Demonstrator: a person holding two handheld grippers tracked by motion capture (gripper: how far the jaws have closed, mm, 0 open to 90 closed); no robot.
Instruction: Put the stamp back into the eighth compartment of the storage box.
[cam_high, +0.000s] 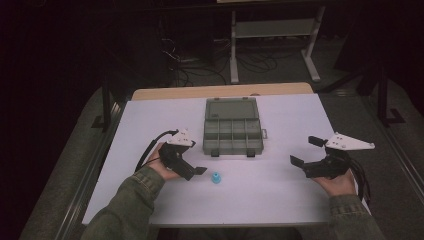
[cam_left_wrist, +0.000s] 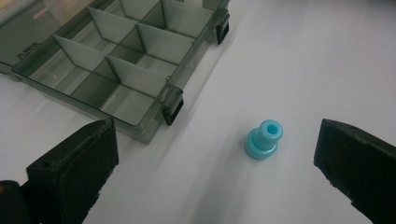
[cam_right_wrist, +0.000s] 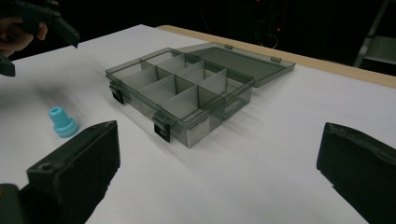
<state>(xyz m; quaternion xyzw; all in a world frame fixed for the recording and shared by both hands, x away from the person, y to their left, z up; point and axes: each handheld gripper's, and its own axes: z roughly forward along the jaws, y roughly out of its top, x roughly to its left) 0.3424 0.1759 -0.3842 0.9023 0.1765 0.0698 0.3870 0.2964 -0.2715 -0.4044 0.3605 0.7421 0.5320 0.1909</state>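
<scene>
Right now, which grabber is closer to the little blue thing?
Left. The left gripper sits right beside the blue piece, jaws open toward it. The right gripper is far off across the table.

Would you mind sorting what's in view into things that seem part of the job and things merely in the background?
Likely part of the job:
- blue plug
- open compartment box
- left gripper
- right gripper

Background:
- table frame
- floor cables
</scene>
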